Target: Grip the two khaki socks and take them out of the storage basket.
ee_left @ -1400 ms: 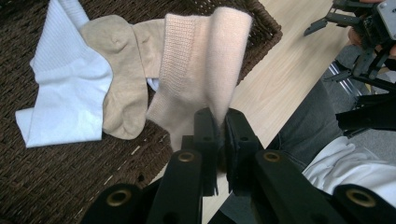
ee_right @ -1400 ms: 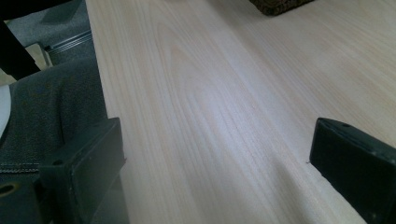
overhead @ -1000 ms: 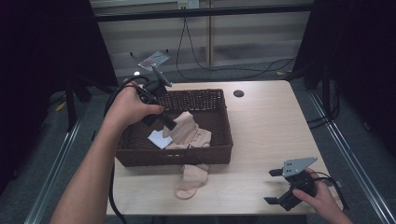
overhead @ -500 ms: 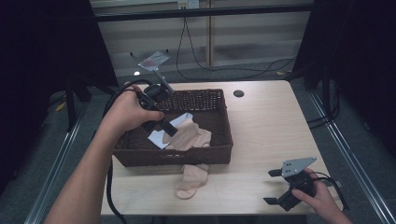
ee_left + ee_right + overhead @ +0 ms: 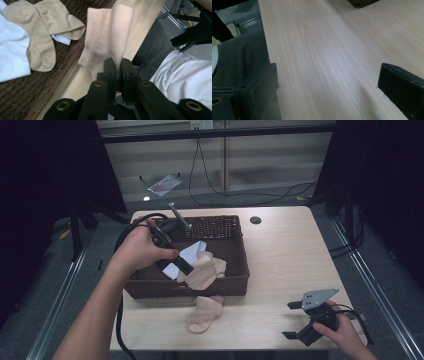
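Observation:
My left gripper (image 5: 183, 268) is over the front part of a dark wicker basket (image 5: 227, 227), shut on a peach sock (image 5: 204, 272) that hangs at the front rim. In the left gripper view the jaws (image 5: 116, 62) pinch that peach sock (image 5: 107, 35) tight. Two tan socks (image 5: 40, 37) and a white cloth (image 5: 10, 55) lie on the basket floor. Another peach sock (image 5: 204, 314) lies on the table in front of the basket. My right gripper (image 5: 296, 321) rests open near the table's front right corner, with bare wood between its jaws (image 5: 328, 86).
The light wooden table (image 5: 290, 255) has free room to the right of the basket. A small black disc (image 5: 256, 220) sits near its far edge. A black cable (image 5: 131, 227) loops from the left gripper. The person's lap (image 5: 180, 75) is below the front edge.
My left gripper has carried the peach sock from the basket's middle toward its front rim. The right gripper has stayed in place, open.

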The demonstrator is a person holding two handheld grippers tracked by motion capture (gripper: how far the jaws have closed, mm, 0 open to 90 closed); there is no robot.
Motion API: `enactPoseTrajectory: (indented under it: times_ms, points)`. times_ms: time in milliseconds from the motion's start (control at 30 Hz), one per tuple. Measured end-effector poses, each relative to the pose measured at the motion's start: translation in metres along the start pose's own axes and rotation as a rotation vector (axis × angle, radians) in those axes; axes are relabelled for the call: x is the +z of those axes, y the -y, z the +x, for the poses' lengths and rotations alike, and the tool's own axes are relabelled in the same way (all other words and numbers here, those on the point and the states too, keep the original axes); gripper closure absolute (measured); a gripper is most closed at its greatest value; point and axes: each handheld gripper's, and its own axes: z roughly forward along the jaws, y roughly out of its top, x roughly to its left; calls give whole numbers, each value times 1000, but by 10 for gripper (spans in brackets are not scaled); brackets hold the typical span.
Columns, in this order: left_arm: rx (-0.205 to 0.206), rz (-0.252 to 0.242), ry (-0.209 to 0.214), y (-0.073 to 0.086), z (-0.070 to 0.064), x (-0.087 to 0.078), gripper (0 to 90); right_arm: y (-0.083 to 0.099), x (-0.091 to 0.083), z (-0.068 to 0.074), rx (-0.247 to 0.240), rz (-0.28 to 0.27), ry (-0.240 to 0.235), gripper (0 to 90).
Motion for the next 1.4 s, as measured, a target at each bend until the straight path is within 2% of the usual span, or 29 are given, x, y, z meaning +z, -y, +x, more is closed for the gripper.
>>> enactPoseTrajectory:
  times_ms: [333,367,433,467,533,567,600,700,733,767,867,1000,1100,1233,1267,1400]
  points:
    - [40,11,26,1,-5,21,838,0,0,0,-2,0,0,27]
    - [47,-4,31,2,-5,28,836,0,0,0,-7,1,3,27]
    - [47,5,46,4,-5,34,836,0,-1,0,-2,-1,5,27]
    - [54,7,40,4,-5,37,831,0,-1,0,-3,-1,4,27]
    - [50,-4,36,5,-5,40,752,0,0,0,-6,1,2,27]
    - [57,-12,22,5,-4,43,752,0,0,0,-2,1,0,27]
    - [48,-24,2,6,-2,47,548,-1,0,0,-4,5,-1,27]
    - [57,-19,-35,9,-1,53,350,0,1,1,-7,8,2,27]
    - [57,-19,-35,9,-1,53,299,0,1,1,-7,8,2,27]
    - [51,-23,-57,14,1,58,237,0,0,1,-5,3,-2,27]
    - [48,-22,-67,19,3,61,183,-1,-1,1,-3,-4,1,27]
    - [43,-46,-100,32,7,72,131,-1,0,1,-2,3,0,27]
    - [56,-61,-119,40,10,78,116,-1,0,1,-2,2,1,27]
    - [54,-105,-117,49,11,84,129,-1,0,1,-5,0,3,27]
    - [70,-96,-127,51,12,85,127,-1,0,1,-5,1,4,27]
    - [75,-104,-147,60,12,93,121,-1,0,1,-2,3,1,27]
